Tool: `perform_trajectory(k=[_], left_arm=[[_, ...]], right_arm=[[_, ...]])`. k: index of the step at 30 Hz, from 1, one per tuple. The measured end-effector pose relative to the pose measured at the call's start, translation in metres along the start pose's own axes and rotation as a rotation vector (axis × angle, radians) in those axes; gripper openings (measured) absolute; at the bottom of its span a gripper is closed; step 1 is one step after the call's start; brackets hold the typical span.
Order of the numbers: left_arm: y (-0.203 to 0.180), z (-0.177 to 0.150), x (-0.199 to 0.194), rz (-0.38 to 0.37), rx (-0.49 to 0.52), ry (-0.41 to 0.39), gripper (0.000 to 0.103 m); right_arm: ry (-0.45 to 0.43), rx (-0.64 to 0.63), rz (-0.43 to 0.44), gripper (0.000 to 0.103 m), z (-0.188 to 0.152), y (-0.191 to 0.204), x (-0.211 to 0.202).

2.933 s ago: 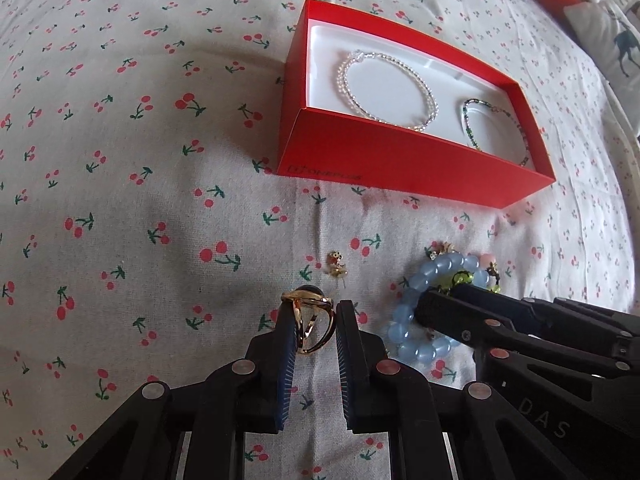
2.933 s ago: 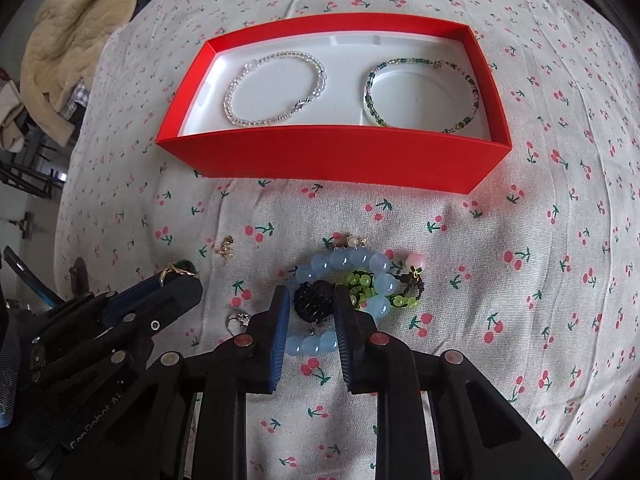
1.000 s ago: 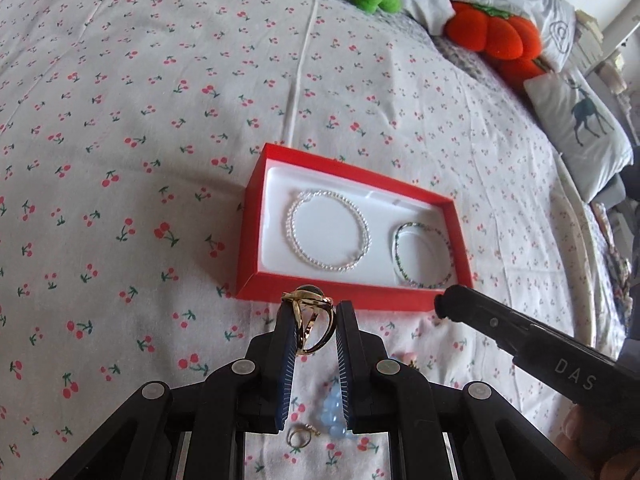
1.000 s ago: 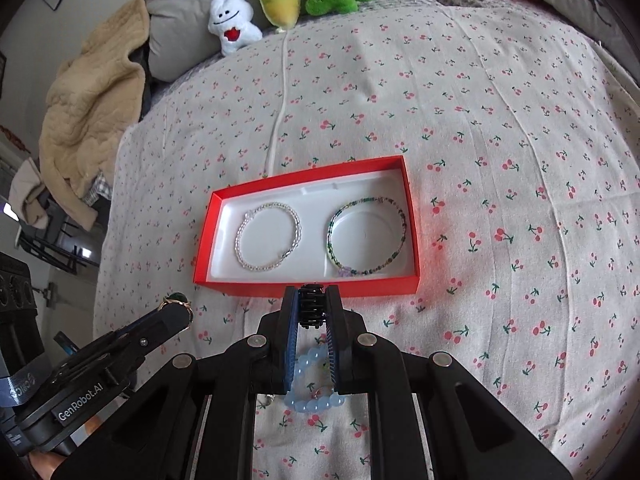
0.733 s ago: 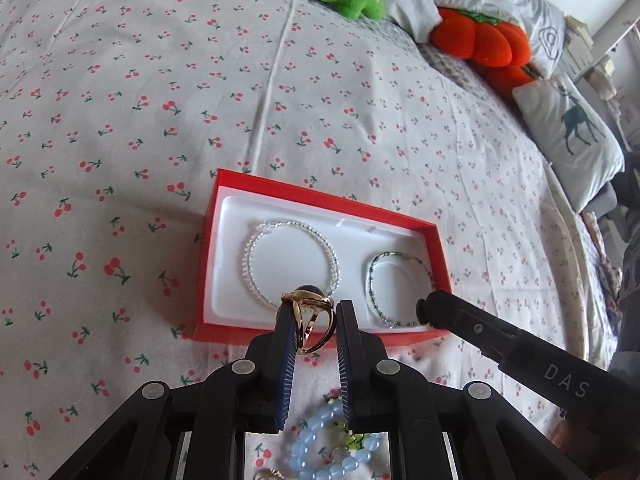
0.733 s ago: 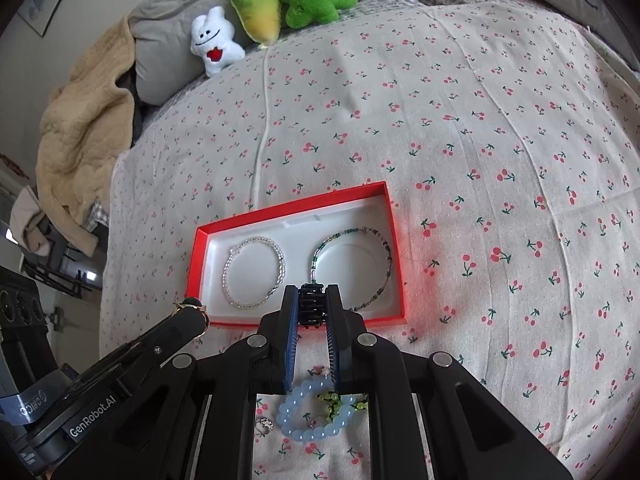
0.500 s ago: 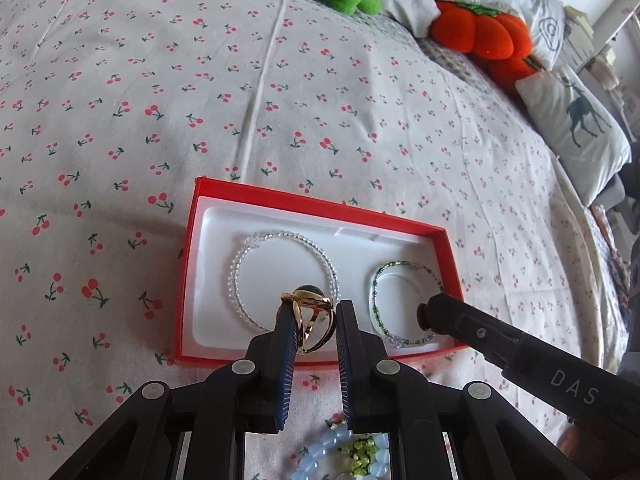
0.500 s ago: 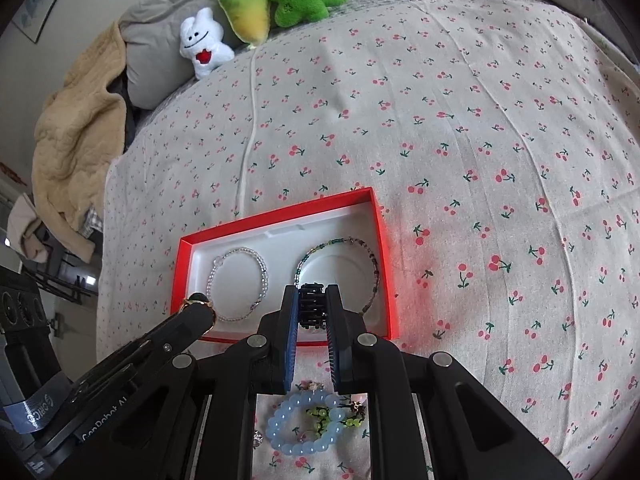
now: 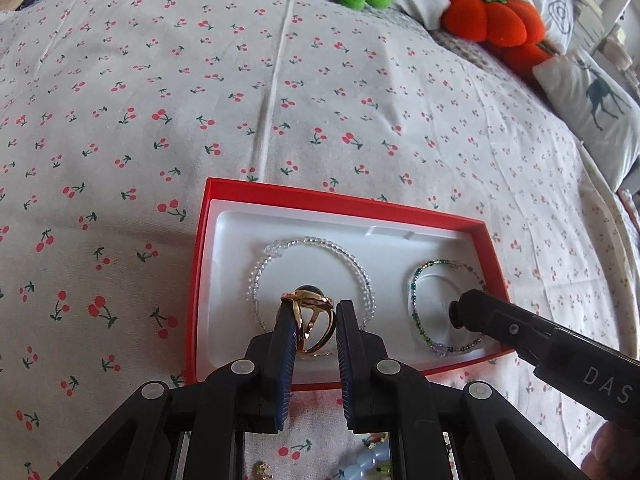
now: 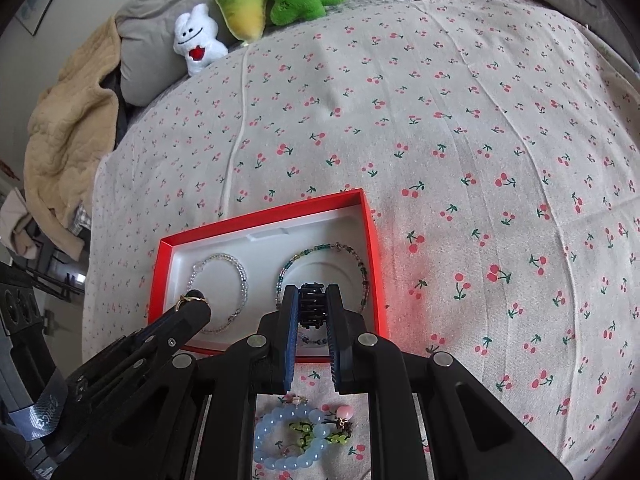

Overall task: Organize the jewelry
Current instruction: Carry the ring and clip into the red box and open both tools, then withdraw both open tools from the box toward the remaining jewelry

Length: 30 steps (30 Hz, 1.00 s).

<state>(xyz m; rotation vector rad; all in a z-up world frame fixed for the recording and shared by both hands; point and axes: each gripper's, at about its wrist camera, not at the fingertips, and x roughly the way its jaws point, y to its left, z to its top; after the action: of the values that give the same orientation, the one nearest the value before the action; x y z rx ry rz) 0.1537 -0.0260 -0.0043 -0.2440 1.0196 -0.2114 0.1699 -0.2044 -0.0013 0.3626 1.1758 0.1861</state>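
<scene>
You had two bracelets already lying in the red box (image 9: 490,254): the clear beaded bracelet (image 9: 362,272) on the left and the green beaded bracelet (image 9: 416,312) on the right, while the blue bead bracelet (image 10: 280,446) and a few small pieces lay on the bed outside it. Your left claw (image 9: 313,322) was pinched narrow on the gold ring (image 9: 310,312), above the clear bracelet's circle. Your right claw (image 10: 312,306) was closed just as narrowly on a small black ridged piece (image 10: 311,304) over the green bracelet, neither yet set down.
</scene>
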Motion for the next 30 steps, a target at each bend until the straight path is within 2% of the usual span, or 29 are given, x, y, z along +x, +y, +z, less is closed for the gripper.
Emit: perform_trajectory(k=[4,11,14,16,19,21,25,30], left_arm=[[0.003,0.0,-0.005,0.005,-0.007,-0.001,0.034],[0.005,-0.004,-0.025,0.003,-0.013,-0.003,0.044],[0.005,-0.007,-0.036,-0.005,-0.014,-0.007,0.052],[0.005,-0.01,-0.043,-0.009,-0.01,-0.011,0.06],[0.004,-0.016,-0.052,-0.008,-0.007,-0.014,0.068],[0.005,-0.021,-0.057,-0.005,-0.01,-0.008,0.071],[0.007,-0.029,-0.063,0.007,-0.008,0.003,0.08],[0.013,-0.039,-0.069,0.02,0.0,0.029,0.083]], right_arm=[[-0.007,-0.005,0.003,0.016,0.0,0.001,-0.006],[-0.02,-0.024,0.002,0.026,-0.003,0.002,-0.022],[-0.029,-0.034,0.007,0.03,-0.006,0.003,-0.031],[-0.034,-0.04,0.007,0.033,-0.008,0.003,-0.037],[-0.038,-0.049,0.002,0.039,-0.014,0.003,-0.045],[-0.038,-0.054,0.001,0.048,-0.018,0.003,-0.049],[-0.034,-0.068,-0.004,0.054,-0.027,0.004,-0.056],[-0.009,-0.073,-0.011,0.058,-0.039,0.002,-0.06]])
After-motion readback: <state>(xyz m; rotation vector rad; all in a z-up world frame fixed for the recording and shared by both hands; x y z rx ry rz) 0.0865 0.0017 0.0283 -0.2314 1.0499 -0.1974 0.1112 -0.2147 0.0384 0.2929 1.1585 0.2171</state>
